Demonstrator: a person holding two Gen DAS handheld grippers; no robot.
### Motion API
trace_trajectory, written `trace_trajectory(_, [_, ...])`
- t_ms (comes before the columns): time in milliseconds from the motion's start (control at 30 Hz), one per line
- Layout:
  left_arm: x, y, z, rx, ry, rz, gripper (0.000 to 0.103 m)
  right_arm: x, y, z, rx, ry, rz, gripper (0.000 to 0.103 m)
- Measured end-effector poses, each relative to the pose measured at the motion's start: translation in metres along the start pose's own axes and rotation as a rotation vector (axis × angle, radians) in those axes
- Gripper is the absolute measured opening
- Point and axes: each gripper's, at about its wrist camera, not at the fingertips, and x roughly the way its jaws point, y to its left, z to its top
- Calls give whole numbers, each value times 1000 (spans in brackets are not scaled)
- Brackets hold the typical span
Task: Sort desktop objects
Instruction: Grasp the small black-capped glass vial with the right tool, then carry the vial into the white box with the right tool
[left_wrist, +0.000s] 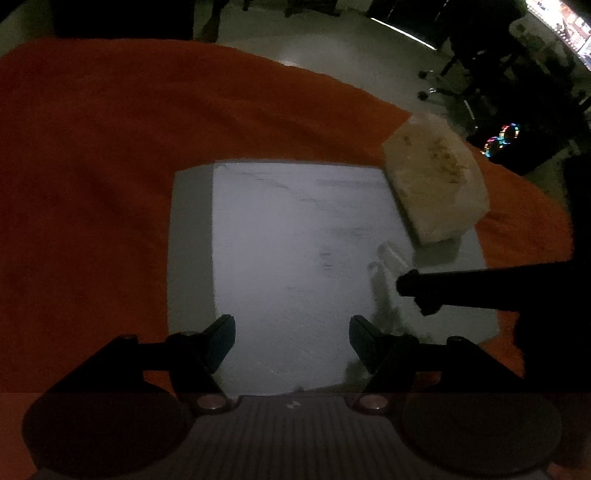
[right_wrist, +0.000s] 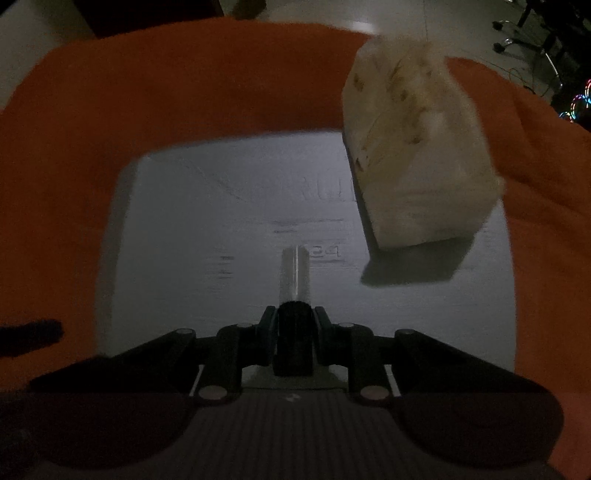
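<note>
A white sheet of paper (left_wrist: 295, 240) lies on a grey board on the orange cloth (left_wrist: 92, 166). A cream tissue pack (left_wrist: 436, 184) rests on its far right corner; it also shows in the right wrist view (right_wrist: 417, 158). My left gripper (left_wrist: 291, 339) is open and empty above the sheet's near edge. My right gripper (right_wrist: 294, 332) is shut on a black pen (right_wrist: 294, 347), which points forward low over the sheet (right_wrist: 221, 221). The pen and right gripper enter the left wrist view from the right (left_wrist: 461, 288).
The orange cloth (right_wrist: 184, 81) covers the table around the board. A small clear object (left_wrist: 391, 254) lies on the sheet near the pen tip. Beyond the table are a pale floor, office chairs (left_wrist: 461, 81) and coloured lights (left_wrist: 502, 140).
</note>
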Motion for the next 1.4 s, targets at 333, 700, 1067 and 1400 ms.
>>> trace_trajectory(333, [11, -3, 3, -2, 19, 2, 69, -98, -27, -65, 10, -86, 163, 22])
trace_trajectory(700, [12, -32, -1, 53, 18, -21, 69, -112, 9, -145, -146, 8, 197, 22])
trace_trajectory(1067, [9, -44, -10, 69, 23, -17, 69, -60, 18, -198, -225, 135, 115, 21])
trace_trajectory(1400, [14, -45, -18, 85, 42, -12, 69, -5, 1, -197, -245, 195, 4, 21])
